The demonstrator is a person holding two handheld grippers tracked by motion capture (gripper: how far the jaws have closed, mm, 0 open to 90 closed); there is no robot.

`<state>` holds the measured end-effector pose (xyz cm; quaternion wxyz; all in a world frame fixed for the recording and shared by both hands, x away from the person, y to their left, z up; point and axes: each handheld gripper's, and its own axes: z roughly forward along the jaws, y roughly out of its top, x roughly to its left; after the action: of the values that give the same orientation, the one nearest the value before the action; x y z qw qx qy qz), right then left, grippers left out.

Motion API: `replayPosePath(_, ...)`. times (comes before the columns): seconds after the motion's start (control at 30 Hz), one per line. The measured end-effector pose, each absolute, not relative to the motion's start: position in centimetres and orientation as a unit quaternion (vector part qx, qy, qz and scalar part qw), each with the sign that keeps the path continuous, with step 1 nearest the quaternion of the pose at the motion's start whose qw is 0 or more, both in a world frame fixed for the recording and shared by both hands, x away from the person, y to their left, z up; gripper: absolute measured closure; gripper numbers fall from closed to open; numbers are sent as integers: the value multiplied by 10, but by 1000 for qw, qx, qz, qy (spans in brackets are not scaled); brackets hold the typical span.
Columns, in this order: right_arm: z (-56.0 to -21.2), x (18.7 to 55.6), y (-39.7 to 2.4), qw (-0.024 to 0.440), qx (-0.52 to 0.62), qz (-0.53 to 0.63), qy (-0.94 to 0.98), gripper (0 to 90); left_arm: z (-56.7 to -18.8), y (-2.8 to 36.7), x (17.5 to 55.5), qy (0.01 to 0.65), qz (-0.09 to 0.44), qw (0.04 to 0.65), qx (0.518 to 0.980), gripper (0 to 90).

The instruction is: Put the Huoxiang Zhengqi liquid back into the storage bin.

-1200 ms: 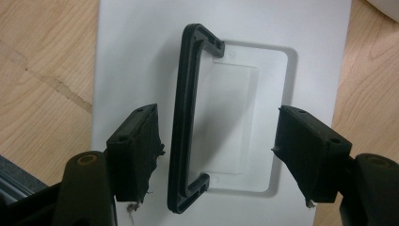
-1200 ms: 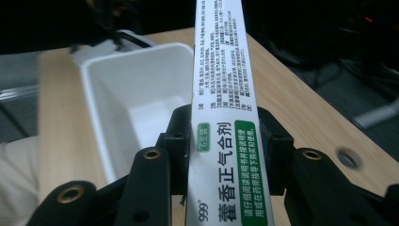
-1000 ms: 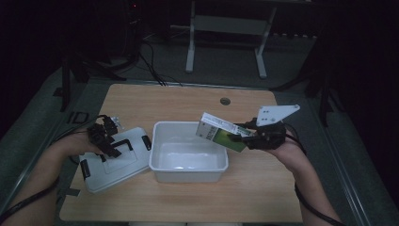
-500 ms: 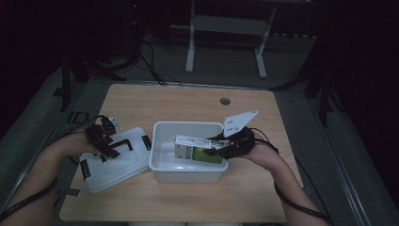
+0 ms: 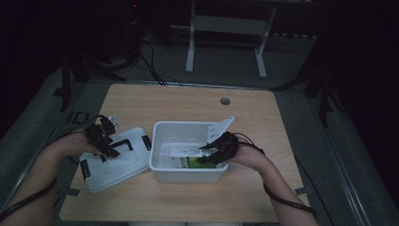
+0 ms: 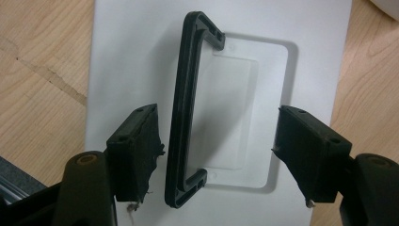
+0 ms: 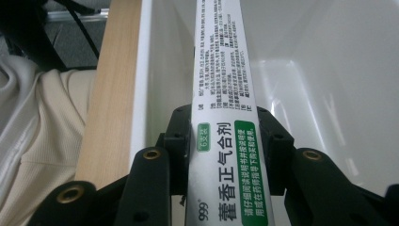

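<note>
The right gripper (image 5: 207,151) is seen in the high view lowered inside the white plastic bin (image 5: 162,165), with its jaws pressed against the two narrow sides of a white and green medicine box (image 5: 187,157). In the right gripper view that medicine box (image 7: 221,155) is pinched between the black pads (image 7: 270,155) and runs forward along the inner wall of the bin (image 7: 324,89), its face printed with green labels and Chinese text. The box is held low in the bin, close to the bottom; whether it touches the bottom cannot be told. A strip of the wooden table (image 7: 110,94) and a pale sleeve (image 7: 33,141) are seen to the left of the bin's rim in that view.

The left gripper (image 5: 104,143) is held over the white lid (image 5: 117,167), which lies flat on the table (image 5: 263,117) just beside the bin, on its left. In the left gripper view the jaws are spread apart above the lid (image 6: 122,56), and the black handle (image 6: 186,108) lies between them, near one pad (image 6: 134,155) and untouched by either.
</note>
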<state>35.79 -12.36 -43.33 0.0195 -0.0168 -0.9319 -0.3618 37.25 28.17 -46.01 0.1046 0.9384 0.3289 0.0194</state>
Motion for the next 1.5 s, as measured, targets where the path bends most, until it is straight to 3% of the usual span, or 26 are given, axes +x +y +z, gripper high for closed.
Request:
replayPosePath(0.47,-453,361,-105,30,-8,-300,-953,632,-463,283,371,324,16,103,940,315)
replayPosePath(1.0,-437,360,-118,24,-26,-331,-943,552,-465,280,371,324,18,101,940,315)
replayPosePath(1.23,-422,360,-142,0,-54,-378,-924,477,-464,280,370,323,12,101,941,329)
replayPosePath(1.3,-417,360,-155,-19,-71,-395,-916,386,-464,280,371,326,10,102,940,329)
replayPosePath(1.5,-415,362,-185,-57,-123,-431,-892,224,-466,278,371,321,17,99,942,329)
